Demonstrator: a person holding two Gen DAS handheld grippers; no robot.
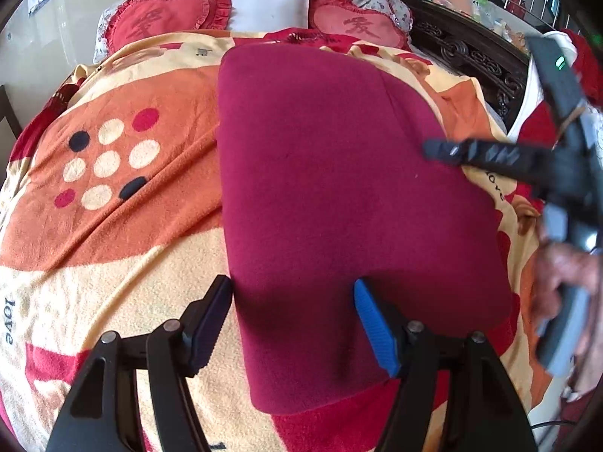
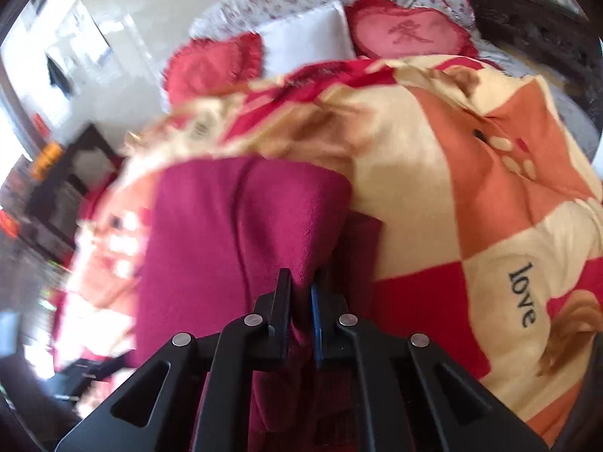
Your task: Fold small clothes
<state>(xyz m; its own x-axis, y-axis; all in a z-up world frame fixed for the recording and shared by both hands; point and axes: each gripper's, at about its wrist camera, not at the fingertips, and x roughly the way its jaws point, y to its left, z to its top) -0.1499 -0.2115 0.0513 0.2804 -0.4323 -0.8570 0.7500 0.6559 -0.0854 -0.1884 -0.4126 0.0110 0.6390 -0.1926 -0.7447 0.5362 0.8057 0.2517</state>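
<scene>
Right gripper [image 2: 301, 293] clenched on soft, limp maroon cloth [image 2: 241, 233]; left gripper [image 1: 294, 324] released, straddling near edge; pinch corners

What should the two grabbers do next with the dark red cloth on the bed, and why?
Probably the right gripper should carry its pinched edge of the dark red cloth across toward the left side. Its jaws are shut on a raised fold, while the left gripper sits open at the near edge, holding nothing.
</scene>
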